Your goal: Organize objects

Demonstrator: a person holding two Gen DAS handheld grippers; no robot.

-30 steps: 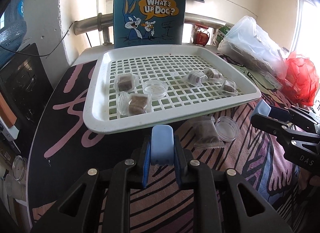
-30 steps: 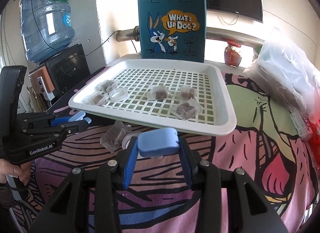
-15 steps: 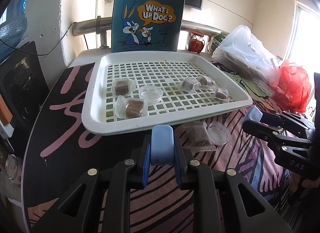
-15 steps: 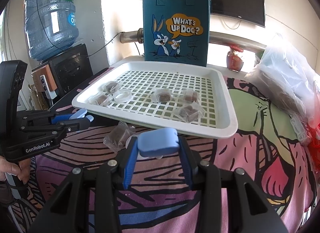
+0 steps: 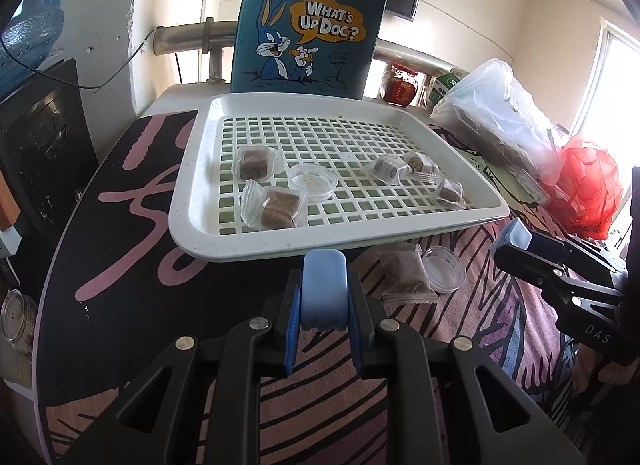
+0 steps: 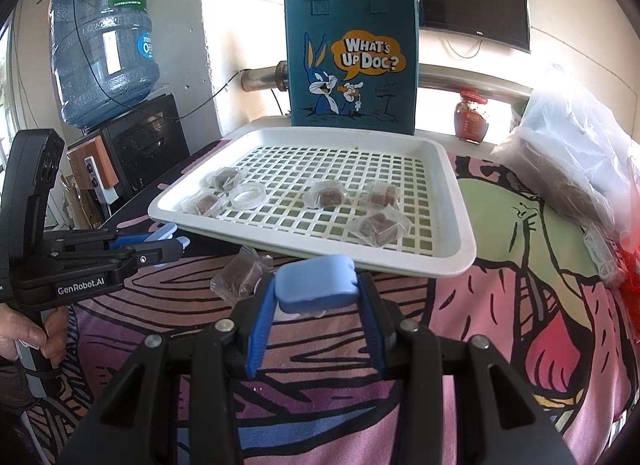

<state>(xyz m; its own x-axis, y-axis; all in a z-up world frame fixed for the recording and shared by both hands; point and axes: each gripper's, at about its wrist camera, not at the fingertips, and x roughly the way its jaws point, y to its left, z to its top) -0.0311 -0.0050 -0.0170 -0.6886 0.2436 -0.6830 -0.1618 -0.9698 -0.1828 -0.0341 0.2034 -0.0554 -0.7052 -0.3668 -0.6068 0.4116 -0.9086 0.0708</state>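
Note:
A white lattice tray [image 5: 192, 225] [image 6: 460, 233] holds several wrapped brown cubes [image 5: 276, 207] [image 6: 326, 195] and one clear round dish [image 5: 312, 181] [image 6: 248, 195]. On the patterned cloth in front of the tray lie another wrapped brown packet [image 5: 404, 277] [image 6: 240, 279] and a second clear dish [image 5: 444, 269]. My left gripper [image 5: 324, 289] [image 6: 172, 237] is shut and empty, just short of the tray's near rim. My right gripper [image 6: 316, 285] [image 5: 516, 233] hovers near the loose packet and dish, its fingers part-way open with nothing held. In the right wrist view its pads hide that dish.
A blue cartoon tote bag [image 5: 308, 25] [image 6: 352, 57] stands behind the tray. A clear plastic bag [image 5: 500, 117] and a red bag [image 5: 588, 185] crowd the right side. A water bottle [image 6: 104, 41] stands on a black cabinet at left. A person's hand [image 6: 24, 337] holds the left gripper.
The left wrist view has rolled slightly and shifted a little. The right gripper has kept still. Nothing on the table or in the tray has moved.

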